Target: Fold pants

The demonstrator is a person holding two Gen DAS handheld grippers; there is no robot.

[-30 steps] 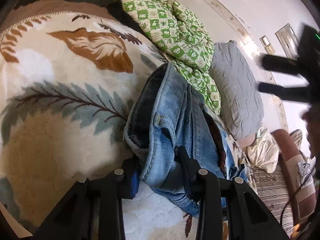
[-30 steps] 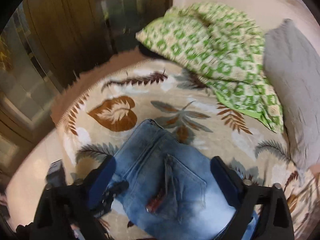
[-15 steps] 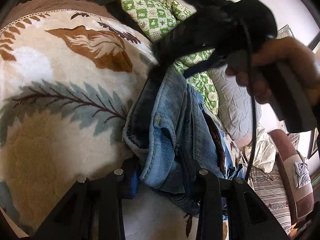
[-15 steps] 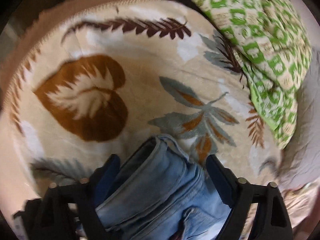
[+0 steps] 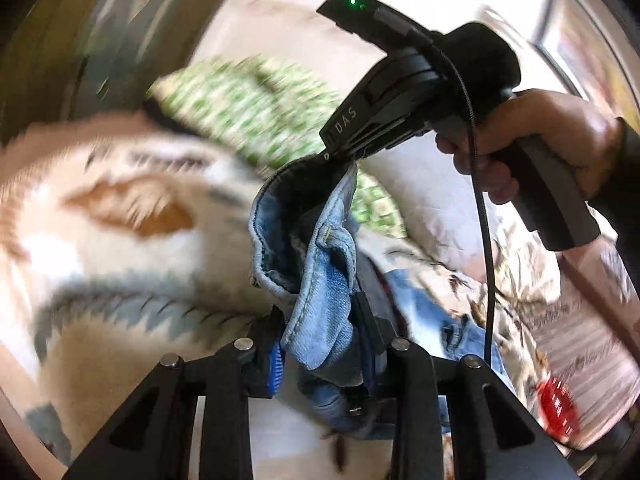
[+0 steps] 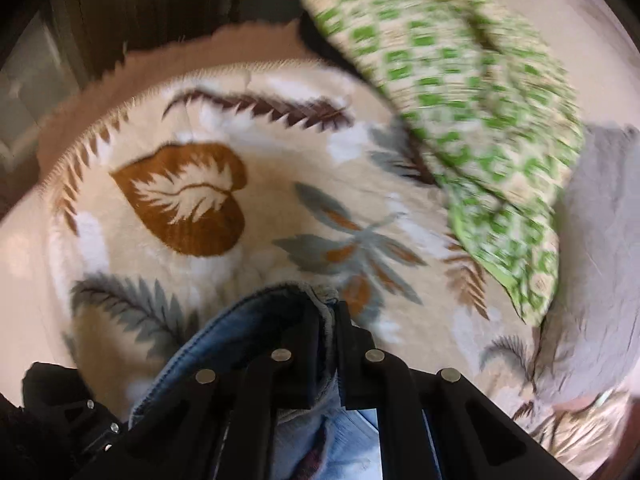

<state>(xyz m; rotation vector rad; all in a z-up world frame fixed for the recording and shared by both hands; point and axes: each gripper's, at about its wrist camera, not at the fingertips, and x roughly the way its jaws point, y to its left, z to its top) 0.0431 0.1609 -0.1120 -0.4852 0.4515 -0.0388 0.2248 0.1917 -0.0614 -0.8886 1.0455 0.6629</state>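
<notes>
The blue denim pants (image 5: pixel 320 280) hang bunched above a leaf-patterned blanket (image 5: pixel 120 240). My left gripper (image 5: pixel 320 328) is shut on a fold of the waistband at the bottom of the left wrist view. My right gripper (image 5: pixel 340 156) shows in the same view, held in a hand, shut on the far edge of the waistband. In the right wrist view my right gripper (image 6: pixel 326 320) pinches the denim (image 6: pixel 248 320) between closed jaws above the blanket (image 6: pixel 280 200). The pant legs trail down to the right (image 5: pixel 440 320).
A green checked quilt (image 6: pixel 460 100) lies bunched at the back right of the bed, with a grey pillow (image 6: pixel 600 220) beside it. Dark wooden panels (image 6: pixel 140 8) stand behind the bed. A red object (image 5: pixel 556 404) lies low at the right.
My right gripper closed on the far waistband edge. Both grippers lifted the pants off the blanket, and the views swung and blurred with the motion.
</notes>
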